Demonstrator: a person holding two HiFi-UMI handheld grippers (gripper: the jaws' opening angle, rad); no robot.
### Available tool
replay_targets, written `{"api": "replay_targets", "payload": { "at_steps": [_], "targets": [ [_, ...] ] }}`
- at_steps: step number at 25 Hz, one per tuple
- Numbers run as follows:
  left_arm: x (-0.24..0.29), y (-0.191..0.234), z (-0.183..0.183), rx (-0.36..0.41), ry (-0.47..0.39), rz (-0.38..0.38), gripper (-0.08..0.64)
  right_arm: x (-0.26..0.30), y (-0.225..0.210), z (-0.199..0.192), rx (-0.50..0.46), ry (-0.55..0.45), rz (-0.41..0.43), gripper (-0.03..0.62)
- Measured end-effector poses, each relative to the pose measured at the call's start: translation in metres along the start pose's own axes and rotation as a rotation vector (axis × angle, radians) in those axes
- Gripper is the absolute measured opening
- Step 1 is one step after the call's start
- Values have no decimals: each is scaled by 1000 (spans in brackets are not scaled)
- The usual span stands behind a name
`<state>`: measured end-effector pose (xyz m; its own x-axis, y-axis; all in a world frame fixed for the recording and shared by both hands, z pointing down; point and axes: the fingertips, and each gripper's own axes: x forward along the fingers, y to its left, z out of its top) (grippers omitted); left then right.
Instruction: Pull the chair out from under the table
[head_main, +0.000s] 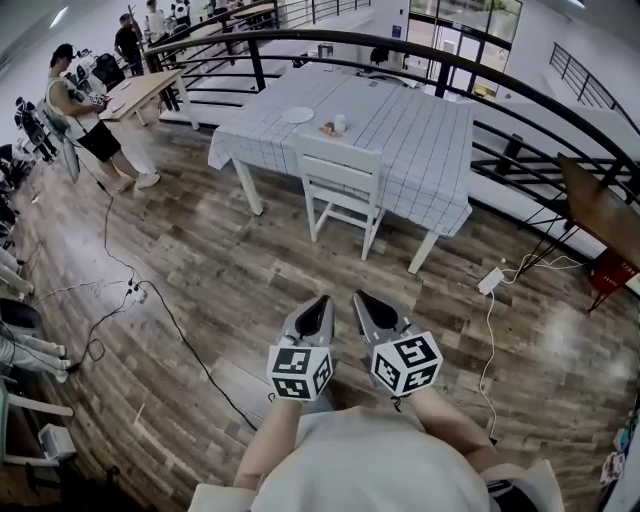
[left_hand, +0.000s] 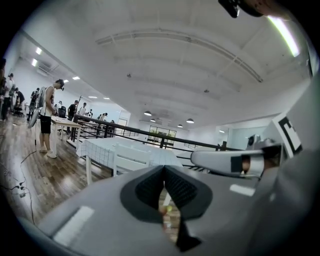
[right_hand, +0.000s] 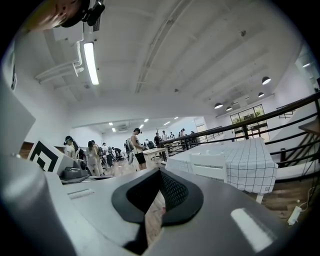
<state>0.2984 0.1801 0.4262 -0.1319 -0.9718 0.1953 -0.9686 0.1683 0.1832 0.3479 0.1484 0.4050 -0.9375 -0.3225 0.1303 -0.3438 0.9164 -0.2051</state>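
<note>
A white wooden chair (head_main: 342, 190) is tucked under a table with a white checked cloth (head_main: 420, 140); its back faces me. The same chair (left_hand: 131, 157) shows in the left gripper view and the chair (right_hand: 209, 166) again in the right gripper view. My left gripper (head_main: 323, 303) and right gripper (head_main: 360, 299) are held side by side near my body, well short of the chair. Both are shut with nothing between the jaws.
A plate (head_main: 298, 115) and small items (head_main: 334, 127) sit on the table. Black cables (head_main: 150, 300) cross the wooden floor at left, a white power strip (head_main: 491, 281) lies at right. A curved black railing (head_main: 500, 75) runs behind the table. A person (head_main: 85, 115) stands at far left.
</note>
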Motion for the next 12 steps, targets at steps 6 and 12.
{"api": "replay_targets", "payload": {
  "at_steps": [6,12],
  "targets": [
    [32,48,26,29,9,-39,9,60,2,18,6,-23,-24,-2],
    [66,102,54,46,2,-70,9,125,2,35,17,-48,-52,-2]
  ]
}}
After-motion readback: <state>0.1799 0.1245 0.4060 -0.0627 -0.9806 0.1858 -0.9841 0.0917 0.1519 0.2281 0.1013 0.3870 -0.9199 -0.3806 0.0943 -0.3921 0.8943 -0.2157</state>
